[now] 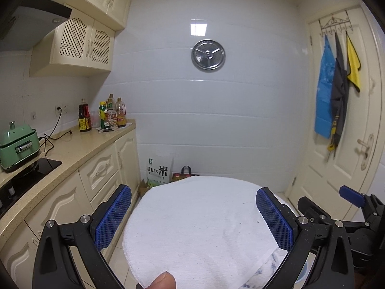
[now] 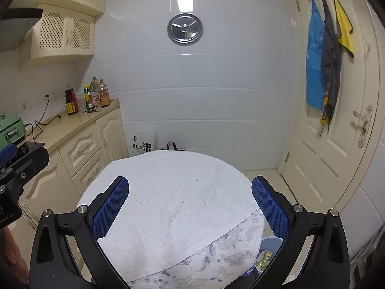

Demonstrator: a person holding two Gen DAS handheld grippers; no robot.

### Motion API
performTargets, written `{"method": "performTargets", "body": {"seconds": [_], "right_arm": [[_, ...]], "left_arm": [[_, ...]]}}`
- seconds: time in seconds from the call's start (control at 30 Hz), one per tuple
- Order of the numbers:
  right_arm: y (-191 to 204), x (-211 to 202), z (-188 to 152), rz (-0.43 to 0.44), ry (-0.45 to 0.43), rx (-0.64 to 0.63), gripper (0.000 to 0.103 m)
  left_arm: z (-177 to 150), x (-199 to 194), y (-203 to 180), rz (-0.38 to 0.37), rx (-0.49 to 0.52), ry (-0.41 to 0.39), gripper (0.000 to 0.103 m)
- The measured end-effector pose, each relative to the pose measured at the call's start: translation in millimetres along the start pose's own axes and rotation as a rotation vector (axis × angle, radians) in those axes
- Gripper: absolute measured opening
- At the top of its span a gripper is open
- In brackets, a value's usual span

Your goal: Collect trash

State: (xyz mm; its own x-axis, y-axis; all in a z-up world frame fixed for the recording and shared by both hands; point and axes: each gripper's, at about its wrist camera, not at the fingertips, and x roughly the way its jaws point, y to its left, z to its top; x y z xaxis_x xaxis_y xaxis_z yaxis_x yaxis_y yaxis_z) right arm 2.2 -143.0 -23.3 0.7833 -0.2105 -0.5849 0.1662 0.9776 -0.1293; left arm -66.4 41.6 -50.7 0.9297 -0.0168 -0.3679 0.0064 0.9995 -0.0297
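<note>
while both grippers hang over a round surface draped with a white towel [image 2: 173,192], neither one holds anything: the left gripper [image 1: 193,216] has its blue-padded fingers [image 1: 113,216] spread wide apart over the cloth, and the right gripper [image 2: 190,207] likewise has its fingers [image 2: 270,209] released and well apart. under the towel a blue-and-white patterned cloth [image 2: 231,248] shows at the near edge. the trash itself sits low at the right of the right wrist view: crumpled yellowish wrappers [image 2: 263,261] lie inside a pale blue bin [image 2: 272,242] just beside the draped surface, partly hidden by it and by the right finger. a few dark specks [image 2: 205,203] dot the towel. a thumb tip [image 1: 163,280] shows at the bottom edge of the left wrist view. to the left a beige counter [image 1: 79,144] carries sauce bottles [image 1: 84,118] and a green cooker [image 1: 18,144]. a rice sack [image 1: 157,171] leans at the far wall, and cloths hang on the door [image 1: 336,144] at right
</note>
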Motion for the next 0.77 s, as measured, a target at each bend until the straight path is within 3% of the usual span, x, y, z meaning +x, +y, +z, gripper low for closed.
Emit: {"method": "performTargets", "body": {"seconds": [0.23, 0.77], "right_arm": [[1, -4, 3, -0.014, -0.015, 0.000, 0.103], [-1, -9, 5, -0.023, -0.030, 0.001, 0.103]], "left_arm": [[19, 8, 9, -0.011, -0.009, -0.003, 0.102], [9, 11, 10, -0.022, -0.031, -0.044, 0.102]]}}
